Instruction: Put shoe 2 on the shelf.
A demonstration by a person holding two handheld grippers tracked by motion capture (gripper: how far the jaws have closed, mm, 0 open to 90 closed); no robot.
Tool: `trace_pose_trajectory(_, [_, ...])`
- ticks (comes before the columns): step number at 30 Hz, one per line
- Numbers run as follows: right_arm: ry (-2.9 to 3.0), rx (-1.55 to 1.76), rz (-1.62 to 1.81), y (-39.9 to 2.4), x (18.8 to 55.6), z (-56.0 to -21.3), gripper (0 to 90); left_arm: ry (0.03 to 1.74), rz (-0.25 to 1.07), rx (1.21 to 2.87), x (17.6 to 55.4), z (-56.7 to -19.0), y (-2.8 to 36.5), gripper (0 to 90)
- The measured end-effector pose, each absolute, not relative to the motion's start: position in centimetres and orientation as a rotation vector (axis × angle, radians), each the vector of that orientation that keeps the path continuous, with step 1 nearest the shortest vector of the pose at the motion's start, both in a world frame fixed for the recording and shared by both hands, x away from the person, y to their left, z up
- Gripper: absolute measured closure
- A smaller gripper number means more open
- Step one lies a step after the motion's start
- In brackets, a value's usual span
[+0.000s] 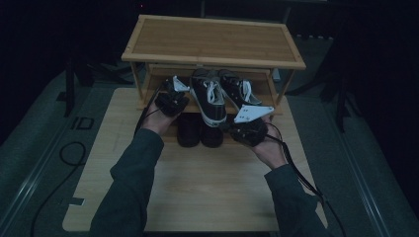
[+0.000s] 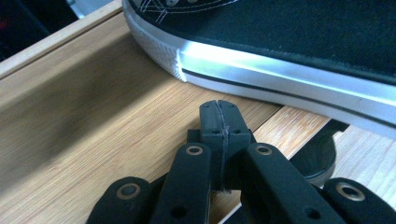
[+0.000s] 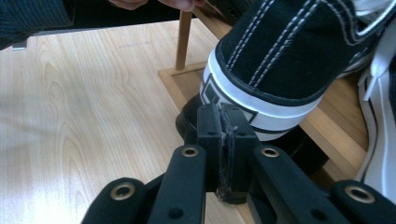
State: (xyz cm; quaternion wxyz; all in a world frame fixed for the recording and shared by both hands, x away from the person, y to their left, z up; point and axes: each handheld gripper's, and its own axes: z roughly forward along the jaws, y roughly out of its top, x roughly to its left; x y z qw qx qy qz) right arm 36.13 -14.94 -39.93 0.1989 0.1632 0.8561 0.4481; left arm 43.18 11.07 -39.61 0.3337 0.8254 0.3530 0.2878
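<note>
- Two black-and-white sneakers sit side by side on the middle shelf of a wooden shoe rack (image 1: 212,42), their heels sticking out over its front edge toward the person; seen from above, the left sneaker (image 1: 208,101) lies at about 12 o'clock from the middle of the table (image 1: 207,182), and the right sneaker (image 1: 238,91) touches it on the 3 o'clock side.
- At 9 o'clock of the left sneaker, the left gripper (image 1: 172,88) rests just beside the shoe, the left hand (image 1: 157,121) behind it with the forearm coming up from 6 o'clock.
- The left gripper view adds what the high view cannot: its jaws are pressed flat together with nothing between them, tips low over the wood of the shelf (image 2: 93,121), and the sneaker's white rubber side runs across at 1 o'clock, close but apart from the tips.
- Under the shelf, two dark shoes (image 1: 200,131) stand on the table at 6 o'clock of the sneakers.
- The right gripper (image 1: 236,127) sits at 5 o'clock of the sneakers, its grey plate on top, the right hand (image 1: 271,150) cupped beneath, palm up.
- The right gripper view shows its jaws practically closed, holding nothing, tips just short of the sneaker's heel at 1 o'clock.
</note>
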Motion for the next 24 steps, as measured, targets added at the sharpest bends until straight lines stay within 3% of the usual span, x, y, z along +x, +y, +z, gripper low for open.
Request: trace_pose_trajectory(24, [2.414, 0.421, 1.317, -13.3, 36.7, -40.0, 90.0, 0.963, 0.756, 2.131, 43.1, -39.7, 11.2, 90.0])
